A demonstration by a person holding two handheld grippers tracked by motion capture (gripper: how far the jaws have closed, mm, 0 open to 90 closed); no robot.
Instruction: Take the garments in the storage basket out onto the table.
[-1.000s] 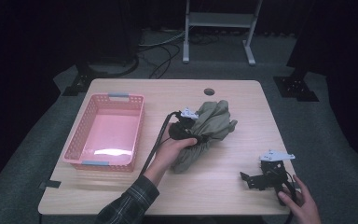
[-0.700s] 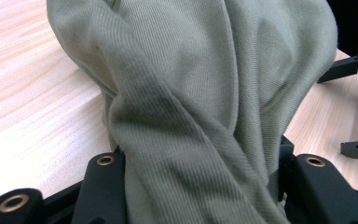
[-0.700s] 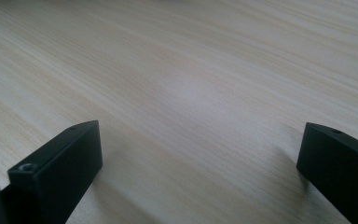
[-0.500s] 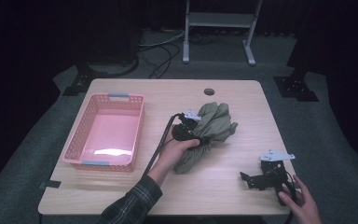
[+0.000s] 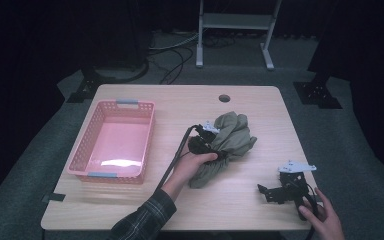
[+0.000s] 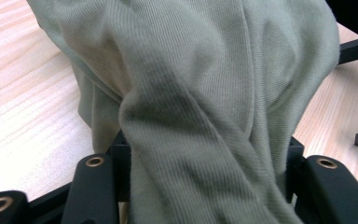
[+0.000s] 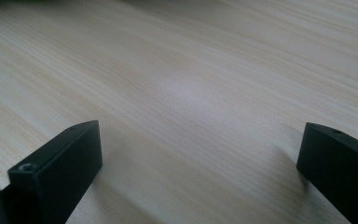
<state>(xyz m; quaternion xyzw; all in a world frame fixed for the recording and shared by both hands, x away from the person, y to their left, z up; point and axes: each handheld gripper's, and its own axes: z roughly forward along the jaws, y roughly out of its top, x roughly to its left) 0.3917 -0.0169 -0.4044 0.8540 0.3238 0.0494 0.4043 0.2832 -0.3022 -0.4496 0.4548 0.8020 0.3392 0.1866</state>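
Seen from the high view, the wooden table (image 5: 145, 205) carries a pink basket (image 5: 92, 145) on its left half and a crumpled olive-green cloth (image 5: 230, 140) near the middle, well apart from the basket. The left gripper (image 5: 211, 145) lies against the cloth's left edge, with the person's left hand (image 5: 192, 165) wrapped round its body and a plaid sleeve (image 5: 145, 222) trailing to the bottom edge. Its black cable (image 5: 177, 155) runs down beside the hand. The right gripper (image 5: 282, 190) sits on the bare tabletop at the near right corner, held by the right hand (image 5: 322, 217), clear of the cloth.

Next, the left gripper view looks straight into the cloth (image 6: 205, 93): a thick fold hangs down between the two black jaws. The jaws have just been opening, and whether the pads press on the fabric cannot be told, because the cloth hides them. Light wood shows at either side of the fabric.

Finally, the right gripper view shows its two jaws spread wide, with the table's pale grain (image 7: 191, 93) between them and no object in the gap.
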